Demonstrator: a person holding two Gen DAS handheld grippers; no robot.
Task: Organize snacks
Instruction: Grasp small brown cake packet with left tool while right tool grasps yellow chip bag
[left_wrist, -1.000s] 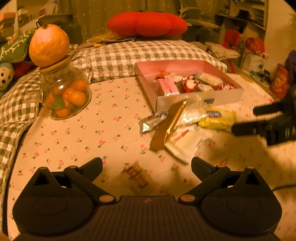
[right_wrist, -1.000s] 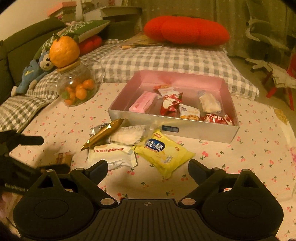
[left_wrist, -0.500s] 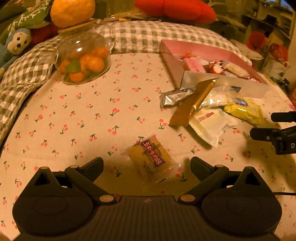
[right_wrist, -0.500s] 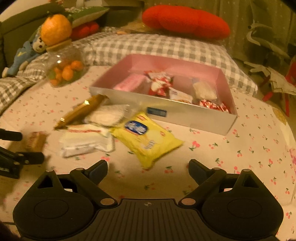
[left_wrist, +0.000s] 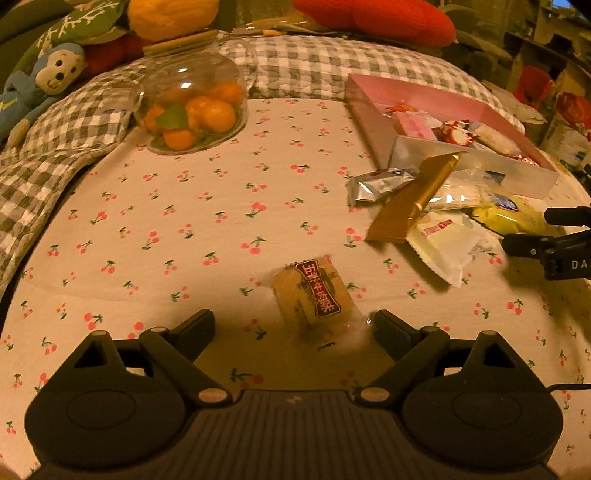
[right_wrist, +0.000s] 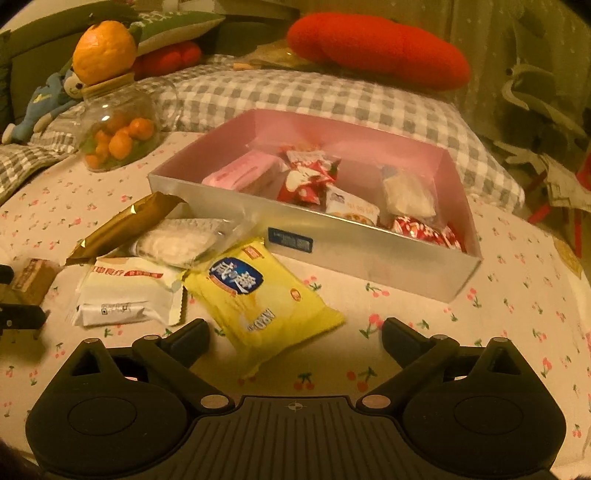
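Pink inside and silver outside, the open box (right_wrist: 354, 254) is the largest thing ahead of both tongs. It lies beyond the right gripper (right_wrist: 295, 332) and, from the left gripper (left_wrist: 293, 326), far ahead and off to the right. It holds a pink packet (right_wrist: 243, 171), a red and white packet (right_wrist: 308, 179), a pale packet (right_wrist: 406, 192), a small printed packet at the near wall and a red one in the near right corner. Ample floor remains free toward its far wall.

Just short of the box's near wall lies the loose pile: a yellow bag (right_wrist: 258, 299), a white packet (right_wrist: 125, 291), a clear-wrapped pale cake (right_wrist: 177, 240), a gold bar (right_wrist: 125, 225) leaning toward the box corner, and a crumpled silver wrapper (left_wrist: 380, 182).

The yellow bag lies directly before the right gripper, its near end between the two fingers, its long axis running diagonally away to the left. The jaws stand wide and are opening, touching nothing.

Apart from the pile, a small clear-wrapped pastry with a red label (left_wrist: 314, 295) sits just ahead of the left gripper, slightly right of centre, its long axis running roughly away from the tongs. Its near wrapper end lies close beside the right finger. These jaws are wide but closing, with the pastry's near end between them and not pressed.

Each hand therefore seems nearest its own snack, and both will likely need carrying forward into the box.
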